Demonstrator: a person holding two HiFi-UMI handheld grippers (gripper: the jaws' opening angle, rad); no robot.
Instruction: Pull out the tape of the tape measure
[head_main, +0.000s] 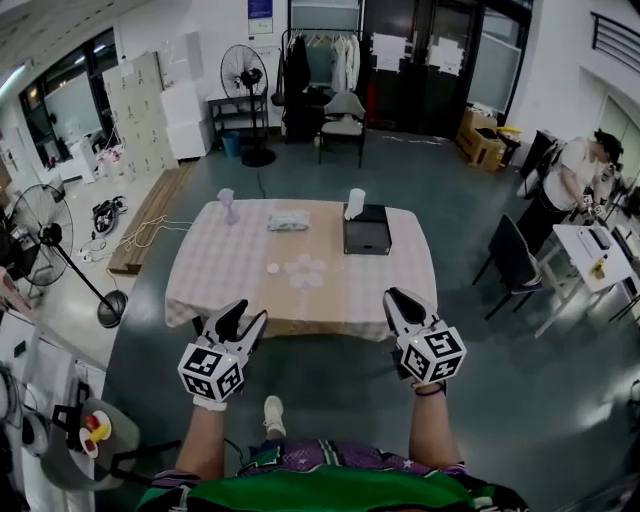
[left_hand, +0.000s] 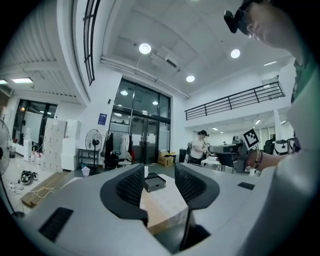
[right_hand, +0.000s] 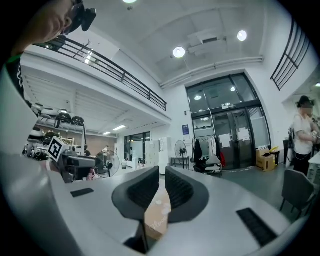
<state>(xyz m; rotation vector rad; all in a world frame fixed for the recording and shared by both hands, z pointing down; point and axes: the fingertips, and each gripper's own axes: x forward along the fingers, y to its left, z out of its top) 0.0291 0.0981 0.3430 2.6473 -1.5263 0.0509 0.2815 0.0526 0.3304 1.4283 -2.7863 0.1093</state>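
Where detail is lost: no item on the table can be singled out as the tape measure; a small white round object (head_main: 273, 268) and a pale flower-shaped cluster (head_main: 305, 271) near the cloth's middle are too small to be identified.
Tape measure: its place on the table cannot be fixed; it is held by neither gripper.
Heading and long axis: neither can be read.
Covered: the table's near edge is partly masked by both grippers in the head view; in the gripper views only a sliver of cloth is seen between the jaws, the rest being blocked by grey gripper bodies.
Cut off: a green and purple garment (head_main: 330, 485) is clipped by the bottom edge.
Surface: a rectangular table under a pale checked cloth (head_main: 220, 270) is set on a grey floor (head_main: 330, 400).
On it: a black box (head_main: 367, 232) is placed at the far right, with a white cup-like item (head_main: 355, 203) just beside it; a folded whitish bundle (head_main: 288, 221) lies at the far middle.
Room: a black standing fan (head_main: 248, 80), a grey chair (head_main: 343, 122), cardboard boxes (head_main: 480, 142) and a person at a desk (head_main: 575, 175) are ranged around the edges.
Left gripper (head_main: 246, 318): held short of the table, jaws apart, nothing between them.
Right gripper (head_main: 398, 300): held likewise, jaws almost closed with a narrow slit, nothing clamped.
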